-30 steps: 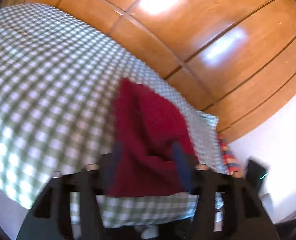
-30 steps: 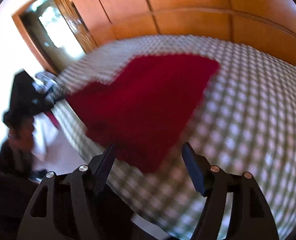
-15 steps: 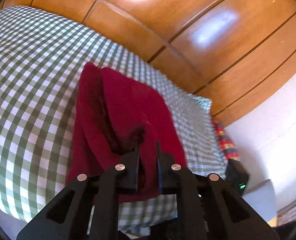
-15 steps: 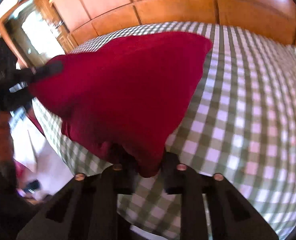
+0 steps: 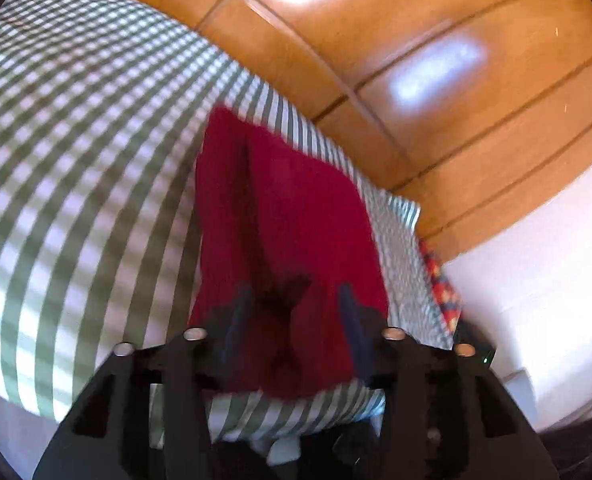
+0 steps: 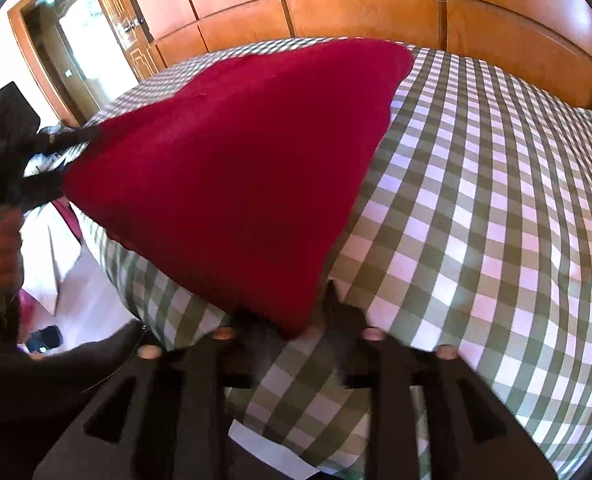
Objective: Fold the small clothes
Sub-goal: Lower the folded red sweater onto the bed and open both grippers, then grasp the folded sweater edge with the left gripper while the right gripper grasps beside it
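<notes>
Lying across the checked bedspread (image 6: 495, 200), red cloth (image 6: 232, 176), long axis running toward the headboard (image 6: 375, 12), left gripper (image 5: 294, 308) spread wide, right gripper (image 6: 292, 320) parted around the near corner.

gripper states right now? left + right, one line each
Left gripper: open, fingers spread either side of the red garment, not clamping it.
Right gripper: open, jaws apart at the red garment's near corner, no clamp visible.

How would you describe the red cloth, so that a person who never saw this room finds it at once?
Look first at the bed with the green and white checked sheet, which stands before a wall of orange wooden panels. On the sheet, near its front edge, lies the red cloth. It is the only plain, dark red thing on the bed; everything around it is checked.
</notes>
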{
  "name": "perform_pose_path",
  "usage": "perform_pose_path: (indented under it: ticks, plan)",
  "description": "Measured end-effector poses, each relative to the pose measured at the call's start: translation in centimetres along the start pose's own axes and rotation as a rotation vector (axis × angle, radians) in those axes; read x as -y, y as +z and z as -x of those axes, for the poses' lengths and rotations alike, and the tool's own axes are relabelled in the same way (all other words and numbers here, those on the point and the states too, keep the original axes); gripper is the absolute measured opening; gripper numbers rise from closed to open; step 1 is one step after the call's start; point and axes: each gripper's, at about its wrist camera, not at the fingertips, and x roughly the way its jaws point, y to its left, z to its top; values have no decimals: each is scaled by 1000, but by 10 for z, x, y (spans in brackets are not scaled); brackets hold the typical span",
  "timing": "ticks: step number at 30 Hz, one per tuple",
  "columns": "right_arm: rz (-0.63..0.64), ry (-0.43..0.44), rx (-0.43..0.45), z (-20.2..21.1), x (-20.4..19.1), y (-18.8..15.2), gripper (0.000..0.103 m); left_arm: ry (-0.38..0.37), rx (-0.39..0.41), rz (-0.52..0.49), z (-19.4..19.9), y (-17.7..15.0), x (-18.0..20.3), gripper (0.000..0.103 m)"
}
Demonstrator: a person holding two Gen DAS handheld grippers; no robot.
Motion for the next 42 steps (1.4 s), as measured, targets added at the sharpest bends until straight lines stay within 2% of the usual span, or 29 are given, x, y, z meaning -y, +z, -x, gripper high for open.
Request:
perform_pose_path:
  ticks: [2, 3, 4, 8, 12, 13, 16, 19, 23, 26, 28, 30, 34, 36, 38, 39, 42]
  plan:
    - [-26, 21, 4, 5, 5, -1, 47, -1, 3, -6, -8, 18, 1, 48]
    - [-34, 27, 6, 8, 7, -1, 52, 11, 0, -11, -12, 23, 2, 54]
    - [-39, 28, 10, 12, 10, -1, 53, 36, -11, -7, -20, 30, 0, 56]
    - [-37, -1, 27, 27, 18, 2, 63, 47, -76, 7, -50, 46, -4, 56]
    - [-42, -14, 31, 38, 21, 5, 65, 40, -132, -25, -73, 51, -1, 56]
    - [-36, -10, 25, 41, 21, 6, 65, 39, -141, -29, -77, 52, -1, 52]
    - [-15, -3, 19, 50, 19, 6, 74, 54, -154, -53, -86, 53, 2, 37]
    - [-39, -20, 33, 55, 23, 7, 75, 90, -128, -107, -86, 51, 10, 22]
    - [-86, -42, 117, 65, 28, 24, 75, 109, -33, -196, -64, 51, 35, 17]
    - [-111, 44, 204, 71, 20, 48, 75, 103, 45, -262, -42, 45, 53, 17]
    - [-84, 76, 219, 64, 6, 57, 74, 151, 66, -292, -38, 41, 54, 17]
    - [-23, 97, 194, 47, -15, 61, 69, 200, 57, -260, -40, 38, 41, 17]
    - [78, 60, 95, 6, -42, 51, 61, 337, 16, -179, -54, 30, 0, 17]
    - [70, 22, 54, -12, -42, 41, 62, 350, -5, -155, -60, 27, -11, 17]
    - [29, 28, 35, -19, -33, 35, 62, 368, -2, -163, -62, 26, -7, 19]
    - [3, 36, 26, -22, -28, 33, 64, 391, 5, -178, -61, 27, 0, 24]
    - [-52, 74, 6, -22, -19, 28, 65, 507, 98, -259, -49, 26, 34, 24]
